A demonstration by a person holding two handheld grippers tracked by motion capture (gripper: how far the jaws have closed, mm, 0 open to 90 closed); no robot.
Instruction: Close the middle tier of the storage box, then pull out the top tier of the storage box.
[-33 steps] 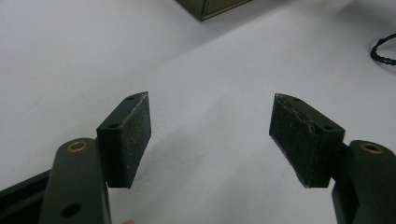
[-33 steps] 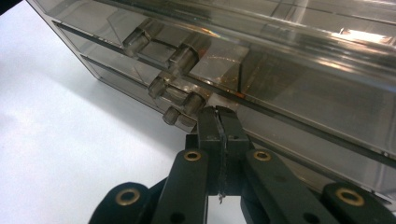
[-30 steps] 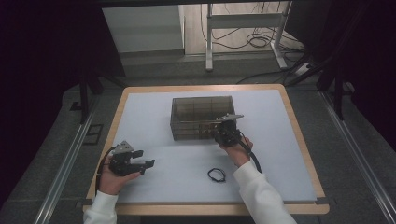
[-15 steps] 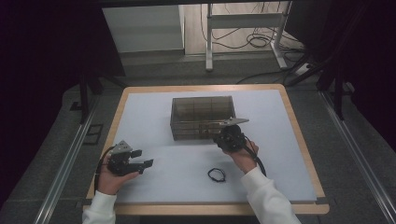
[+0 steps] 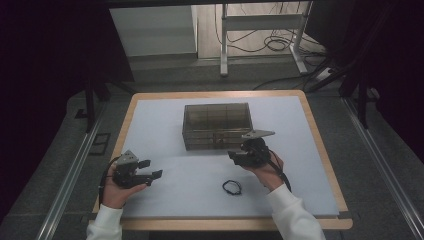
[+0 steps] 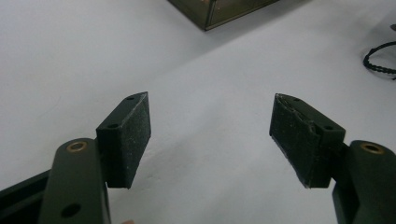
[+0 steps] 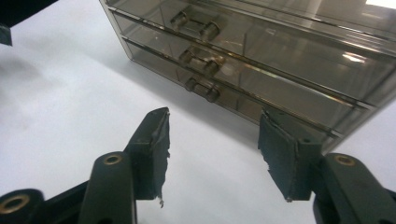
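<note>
A smoky see-through drawer box (image 5: 215,125) stands mid-table, its three small drawers closed as far as I can see. My right gripper (image 5: 235,157) hovers just in front of its right half, jaws pointing left. In the right gripper view the handles (image 7: 201,60) lie just beyond my right gripper (image 7: 212,126); its jaws have just been opening and nothing is between them. A black elastic ring (image 5: 231,187) lies on the mat near that hand. My left gripper (image 5: 151,169) rests at the near left, open and empty, seen again as my left gripper (image 6: 210,105) over bare mat.
The white mat (image 5: 165,125) covers a wooden-edged table (image 5: 320,150). In the left gripper view, a corner of the box (image 6: 219,9) sits at the top and the ring (image 6: 380,58) at the right edge. Metal frame legs and cables lie on the floor beyond.
My right gripper drew back from the box's front toward the near side, and its jaws went from shut to open. The left gripper stayed put.
</note>
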